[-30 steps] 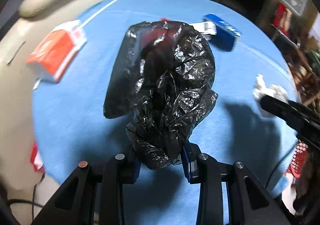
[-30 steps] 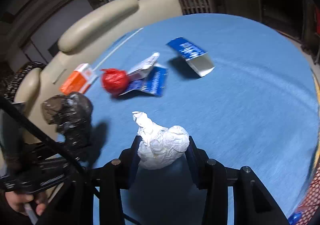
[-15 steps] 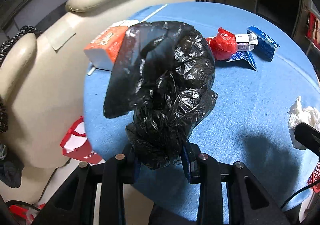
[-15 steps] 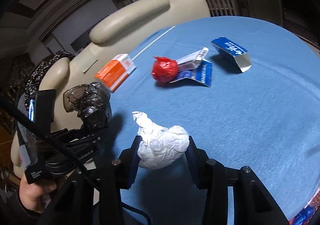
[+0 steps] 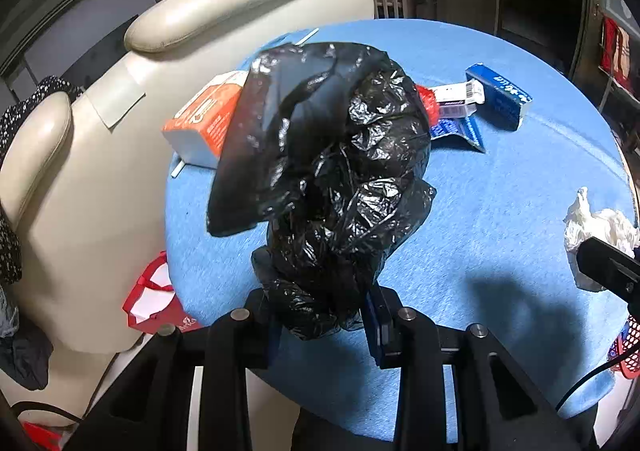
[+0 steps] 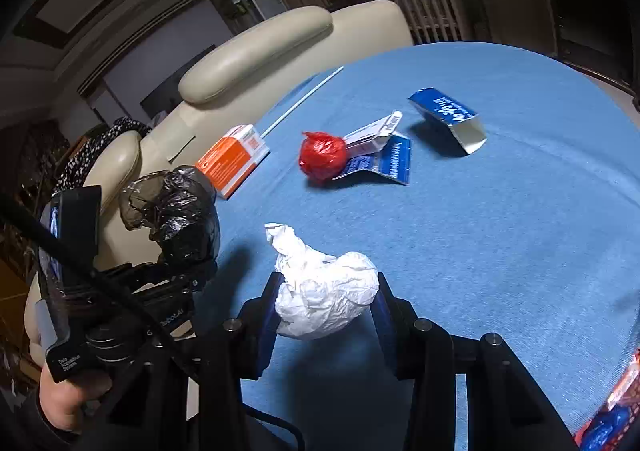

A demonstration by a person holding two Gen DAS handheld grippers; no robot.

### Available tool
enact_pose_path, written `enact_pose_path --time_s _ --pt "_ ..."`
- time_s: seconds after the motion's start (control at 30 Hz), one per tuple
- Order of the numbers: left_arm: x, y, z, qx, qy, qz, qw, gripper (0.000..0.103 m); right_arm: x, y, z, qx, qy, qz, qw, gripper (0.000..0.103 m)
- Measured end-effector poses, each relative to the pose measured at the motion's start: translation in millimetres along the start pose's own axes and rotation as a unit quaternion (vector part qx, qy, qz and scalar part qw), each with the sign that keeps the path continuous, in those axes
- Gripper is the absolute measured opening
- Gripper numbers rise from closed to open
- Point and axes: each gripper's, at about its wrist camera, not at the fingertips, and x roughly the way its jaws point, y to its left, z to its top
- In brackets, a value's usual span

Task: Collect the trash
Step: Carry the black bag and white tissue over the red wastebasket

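My left gripper (image 5: 322,313) is shut on a crumpled black plastic bag (image 5: 332,179), held up over the near left edge of the blue round table (image 5: 520,187). The same black plastic bag (image 6: 176,215) shows at the left of the right wrist view. My right gripper (image 6: 326,309) is shut on a crumpled white paper wad (image 6: 324,291), lifted above the table (image 6: 500,219); that wad (image 5: 600,227) appears at the right edge of the left wrist view. On the table lie an orange carton (image 6: 234,159), a red crumpled ball (image 6: 322,157), blue wrappers (image 6: 384,159) and a blue box (image 6: 448,119).
A cream padded chair (image 5: 120,123) stands against the table's left side. A red and white bag (image 5: 154,303) lies on the floor below it. A white straw (image 6: 300,101) rests near the table's far edge. A hand (image 6: 68,399) grips the left tool. A red mesh basket (image 5: 624,347) sits at right.
Both grippers have lifted and drawn back toward the table's near edge, each keeping its load. The chair, floor bag and far trash have come into the left wrist view.
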Motion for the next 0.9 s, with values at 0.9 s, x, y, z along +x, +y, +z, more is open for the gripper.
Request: enact_pose_path --time_s 0.9 --pt "-25.8 -86.4 31.1 0.078 -0.029 -0.043 0.9956 0.036 -64.1 -82.1 -10.2 0.104 -0.054 -0.035 0.993 0.045"
